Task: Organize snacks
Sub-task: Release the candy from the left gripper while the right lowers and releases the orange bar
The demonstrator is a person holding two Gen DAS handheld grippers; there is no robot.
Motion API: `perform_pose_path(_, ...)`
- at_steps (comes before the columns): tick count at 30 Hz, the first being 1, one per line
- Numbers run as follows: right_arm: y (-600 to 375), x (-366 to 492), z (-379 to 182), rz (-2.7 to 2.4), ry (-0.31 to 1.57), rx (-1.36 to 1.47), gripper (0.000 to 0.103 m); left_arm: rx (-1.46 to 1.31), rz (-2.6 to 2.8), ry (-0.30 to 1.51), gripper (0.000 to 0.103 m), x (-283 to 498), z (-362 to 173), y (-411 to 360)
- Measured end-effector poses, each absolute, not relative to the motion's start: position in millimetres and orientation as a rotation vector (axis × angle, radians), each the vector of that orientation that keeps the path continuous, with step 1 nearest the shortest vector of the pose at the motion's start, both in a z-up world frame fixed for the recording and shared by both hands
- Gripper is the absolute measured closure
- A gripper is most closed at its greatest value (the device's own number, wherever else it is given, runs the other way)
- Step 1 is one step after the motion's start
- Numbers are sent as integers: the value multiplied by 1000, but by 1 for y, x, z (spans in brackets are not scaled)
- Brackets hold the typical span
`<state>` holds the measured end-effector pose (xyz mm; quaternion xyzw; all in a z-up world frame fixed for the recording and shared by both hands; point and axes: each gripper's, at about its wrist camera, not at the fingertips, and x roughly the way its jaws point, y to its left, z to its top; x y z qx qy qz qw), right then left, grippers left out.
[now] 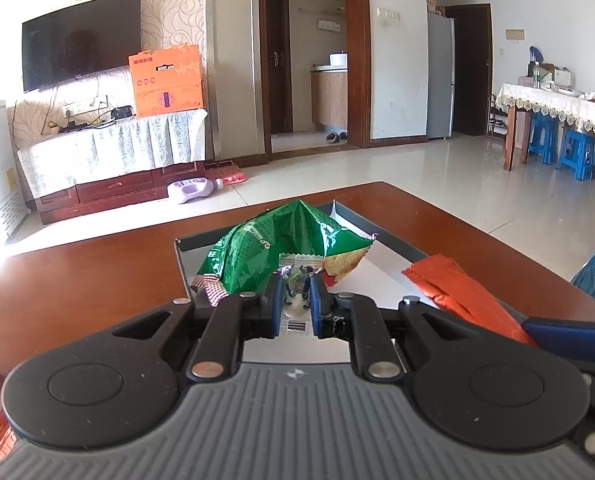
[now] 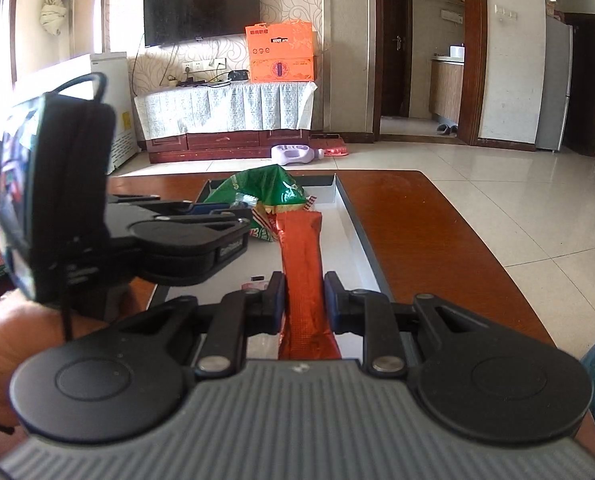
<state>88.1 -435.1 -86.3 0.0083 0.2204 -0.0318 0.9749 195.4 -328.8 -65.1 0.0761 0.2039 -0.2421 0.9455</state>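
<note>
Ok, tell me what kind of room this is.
Most likely a home living room: a wall-mounted TV above a cloth-draped cabinet, a wooden coffee table up front, and a fridge near a dining table.

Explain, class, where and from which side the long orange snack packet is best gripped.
Grip the orange packet across its narrow width near one end, coming in along its length. It is long, flat and slim, so the pads span it easily. The right tool holds it this way above the tray.
</note>
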Motion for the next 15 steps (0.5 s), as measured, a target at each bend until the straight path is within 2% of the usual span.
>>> perform_pose_path(4, -436, 90, -88, -61, 449, 17, 79, 163, -480, 443, 85, 202, -67, -331)
perform_pose_path(6, -436, 90, -89, -61, 450, 20, 79, 160, -487, 447, 77, 204, -67, -334)
perform_pose_path(8, -436, 90, -90, -60, 451, 21, 79, 168, -485, 438, 53, 203, -66, -334)
perform_pose_path(10, -435, 91, -90, -58, 452, 20, 79, 178, -481, 420, 37, 202, -65, -335)
perform_pose_path(15, -436, 91, -91, -65, 452, 19, 79, 211, -487, 405, 36, 197, -66, -337)
